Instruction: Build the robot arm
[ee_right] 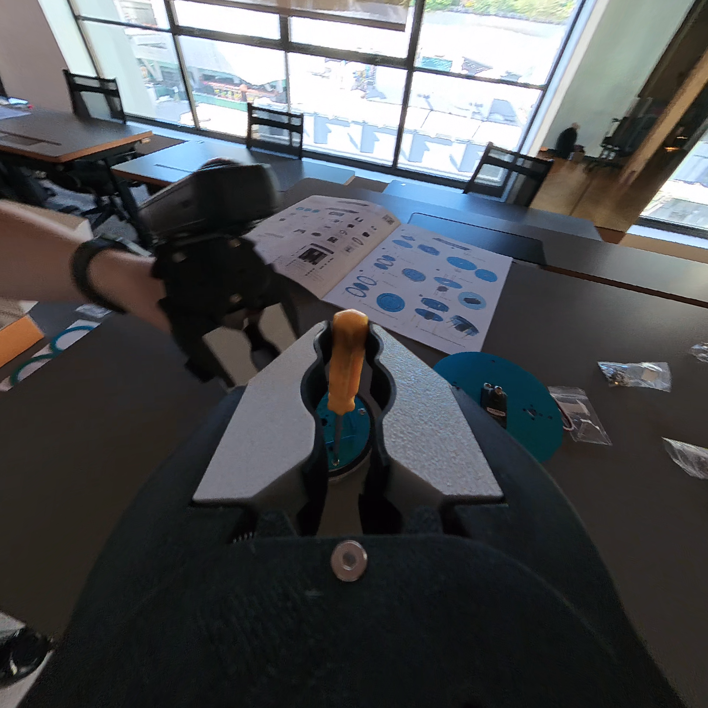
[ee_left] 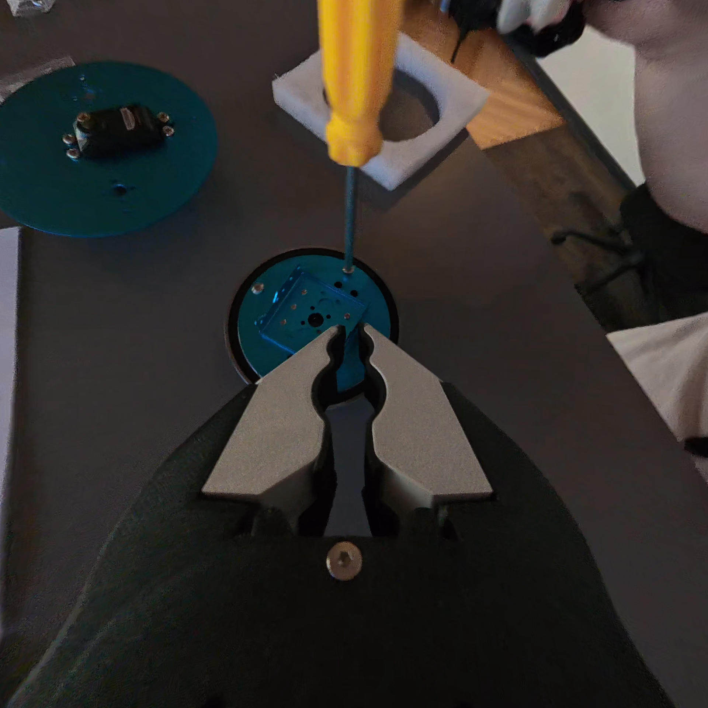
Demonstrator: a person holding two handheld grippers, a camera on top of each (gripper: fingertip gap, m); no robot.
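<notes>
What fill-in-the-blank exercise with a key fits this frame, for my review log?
1. The right claw is shut on a screwdriver whose handle is ____.
2. The screwdriver's tip rests on a ____ in the small blue disc.
3. The left claw grips the square blue ____ on that disc.
4. The larger blue disc carries a ____ servo.

Missing words: yellow; screw; bracket; black
</notes>
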